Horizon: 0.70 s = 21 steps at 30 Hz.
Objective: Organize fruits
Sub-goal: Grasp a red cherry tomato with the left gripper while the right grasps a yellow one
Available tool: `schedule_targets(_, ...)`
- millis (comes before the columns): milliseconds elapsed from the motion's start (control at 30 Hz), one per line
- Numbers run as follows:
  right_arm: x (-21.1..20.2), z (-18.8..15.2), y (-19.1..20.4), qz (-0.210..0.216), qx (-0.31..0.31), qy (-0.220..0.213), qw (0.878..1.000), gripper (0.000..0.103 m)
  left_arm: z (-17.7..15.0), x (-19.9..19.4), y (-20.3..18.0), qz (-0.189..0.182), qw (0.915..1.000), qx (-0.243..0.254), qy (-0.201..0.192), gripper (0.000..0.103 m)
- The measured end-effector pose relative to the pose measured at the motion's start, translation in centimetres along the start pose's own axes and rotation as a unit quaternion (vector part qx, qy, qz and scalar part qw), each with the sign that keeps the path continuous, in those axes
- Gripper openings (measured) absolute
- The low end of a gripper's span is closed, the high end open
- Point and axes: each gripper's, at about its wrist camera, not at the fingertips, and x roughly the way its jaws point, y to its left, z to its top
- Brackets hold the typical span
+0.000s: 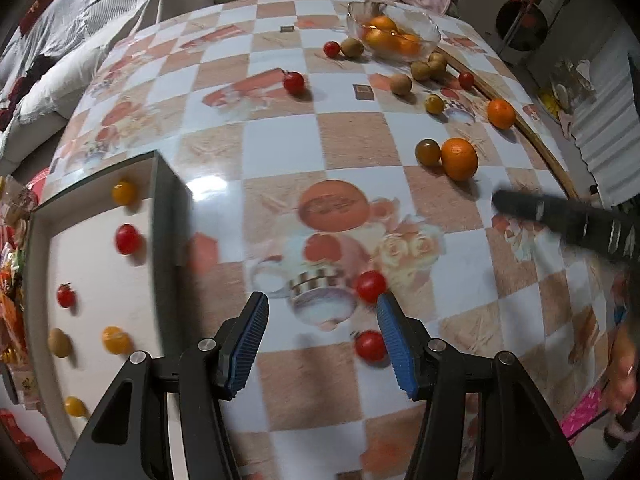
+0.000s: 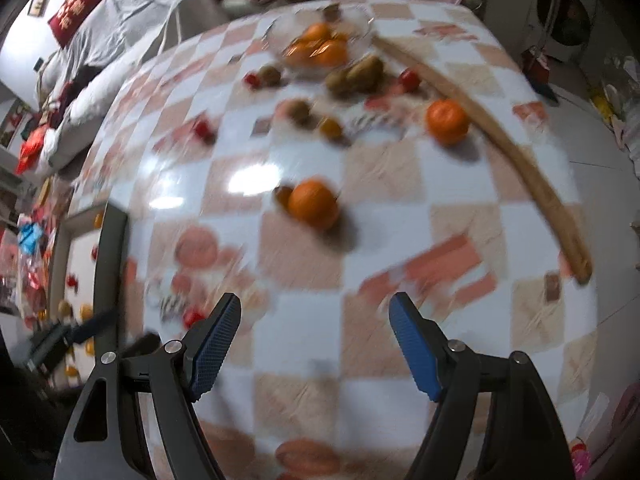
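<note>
My left gripper (image 1: 322, 304) is open and empty above the table. Two red cherry tomatoes (image 1: 371, 286) (image 1: 370, 345) lie just inside its right finger. A white tray (image 1: 96, 264) with dark rim at the left holds several small tomatoes, red and yellow. A glass bowl (image 1: 394, 32) at the back holds oranges. Loose oranges (image 1: 459, 159) (image 1: 501, 113), kiwis (image 1: 401, 84) and tomatoes (image 1: 294, 82) lie across the table. My right gripper (image 2: 316, 306) is open and empty; the nearest orange (image 2: 313, 203) lies well ahead of it. That view is blurred.
A long wooden stick (image 2: 492, 140) lies along the table's right edge. The right gripper's dark body (image 1: 568, 220) shows at the right in the left wrist view. The checkered tablecloth (image 1: 280, 152) covers the table. Bedding and clothes lie behind it.
</note>
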Motion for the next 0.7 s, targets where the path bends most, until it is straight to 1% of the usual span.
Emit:
schedule_targets(100, 0.6, 2.6, -1.2, 0.003, 0.010, -0.009, 1.000, 0.079, 0.4, 1.0, -0.7, 0.006, 0.9999, -0.010, 0.005, 0.058)
schedule_targets(167, 1.3, 4.0, -1.6, 0.007, 0.011, -0.009, 1.000, 0.074, 0.7, 1.7, -1.0, 0.013, 0.9997, -0.018, 0.009, 0.058)
schedule_targets(200, 1.8, 4.8, -1.7, 0.008, 0.008, -0.008, 1.000, 0.069, 0.7, 2.0, -1.1, 0.015, 0.9996, -0.022, 0.010, 0.058)
schedule_targets(233, 2.3, 5.3, -1.7, 0.010, 0.004, -0.006, 1.000, 0.067, 0.8, 2.3, -1.2, 0.019, 0.9994, -0.026, 0.013, 0.058)
schedule_targets(267, 2.9, 6.1, -1.7, 0.014, -0.001, -0.003, 1.000, 0.066, 0.9, 2.6, -1.3, 0.022, 0.9991, -0.031, 0.015, 0.058)
schedule_targets(333, 3.7, 7.0, -1.6, 0.015, -0.006, -0.001, 1.000, 0.064, 1.0, 3.0, -1.4, 0.027, 0.9988, -0.038, 0.017, 0.058)
schedule_targets(500, 5.9, 9.3, -1.0, 0.016, -0.034, 0.010, 0.999, 0.063, 1.1, 3.7, -1.8, 0.037, 0.9978, -0.049, 0.024, 0.058)
schedule_targets(700, 8.1, 10.6, 0.0, 0.012, -0.068, 0.019, 0.997, 0.058, 1.1, 4.2, -1.6, 0.045, 0.9964, -0.065, 0.030, 0.058)
